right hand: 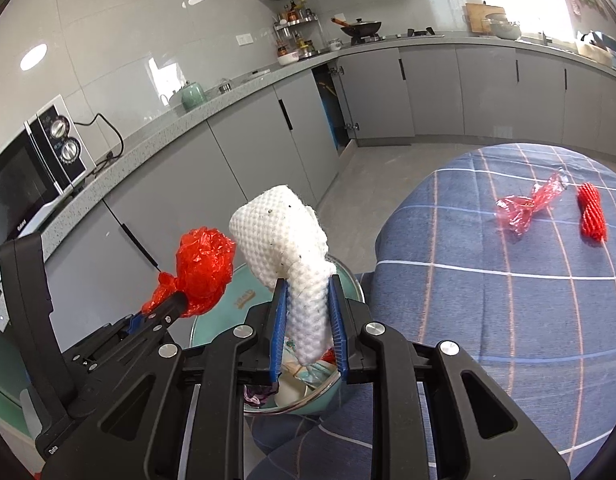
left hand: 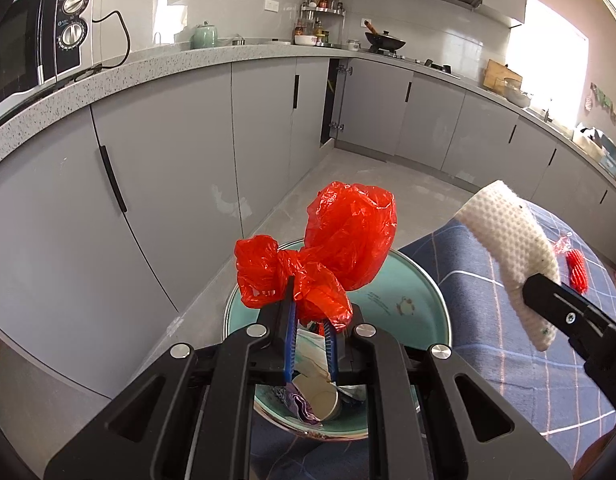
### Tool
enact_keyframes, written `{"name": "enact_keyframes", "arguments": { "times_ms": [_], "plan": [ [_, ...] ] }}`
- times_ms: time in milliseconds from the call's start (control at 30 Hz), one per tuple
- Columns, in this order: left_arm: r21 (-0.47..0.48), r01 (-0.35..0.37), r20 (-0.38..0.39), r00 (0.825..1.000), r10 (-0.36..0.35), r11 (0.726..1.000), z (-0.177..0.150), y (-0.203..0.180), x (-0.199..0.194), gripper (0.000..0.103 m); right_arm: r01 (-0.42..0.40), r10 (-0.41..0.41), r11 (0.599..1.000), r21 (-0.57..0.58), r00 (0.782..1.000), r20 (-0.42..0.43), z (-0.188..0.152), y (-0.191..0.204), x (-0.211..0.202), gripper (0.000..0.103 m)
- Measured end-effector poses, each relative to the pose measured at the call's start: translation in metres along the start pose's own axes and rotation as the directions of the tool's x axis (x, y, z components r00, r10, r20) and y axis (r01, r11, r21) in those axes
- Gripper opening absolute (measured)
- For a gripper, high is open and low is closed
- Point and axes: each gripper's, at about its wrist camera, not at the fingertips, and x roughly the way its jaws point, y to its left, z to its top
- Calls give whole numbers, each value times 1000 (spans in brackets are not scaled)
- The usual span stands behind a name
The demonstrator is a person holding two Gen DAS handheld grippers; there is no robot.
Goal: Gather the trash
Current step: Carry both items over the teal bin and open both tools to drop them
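The left claw point(left hand: 310, 312) clamps a crumpled red plastic bag point(left hand: 340, 248). The right claw point(right hand: 308, 320) grips white foam netting point(right hand: 295, 256). Below both sits a teal round metal bin point(left hand: 420, 292) holding trash.

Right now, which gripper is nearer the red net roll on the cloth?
Right. The right gripper, holding white foam, is beside the checked cloth where the red net roll lies; the left gripper, holding a red bag, is farther off.

The microwave point(right hand: 25, 196) on the worktop point(right hand: 179, 128) carries a brand along the lower edge of its door that looks like "Galanz". The teal basin point(left hand: 408, 300) bears small print on its inner wall, too small to read. Dial markings are illegible.
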Motion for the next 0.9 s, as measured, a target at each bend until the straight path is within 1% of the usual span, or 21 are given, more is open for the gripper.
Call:
{"name": "enact_keyframes", "arguments": {
  "times_ms": [400, 567, 900],
  "plan": [
    [-14, -4, -35, 999, 4, 1000, 1, 8, 17, 12, 14, -14, 1000, 7, 999, -40, -2, 10, 26, 22],
    [-26, -5, -47, 999, 4, 1000, 2, 11, 24, 12, 23, -22, 1000, 11, 999, -48, -2, 10, 33, 22],
    [-33, -13, -82, 997, 10, 999, 5, 9, 45, 12, 48, -44, 998, 45, 995, -93, -4, 4, 59, 22]
  ]
}}
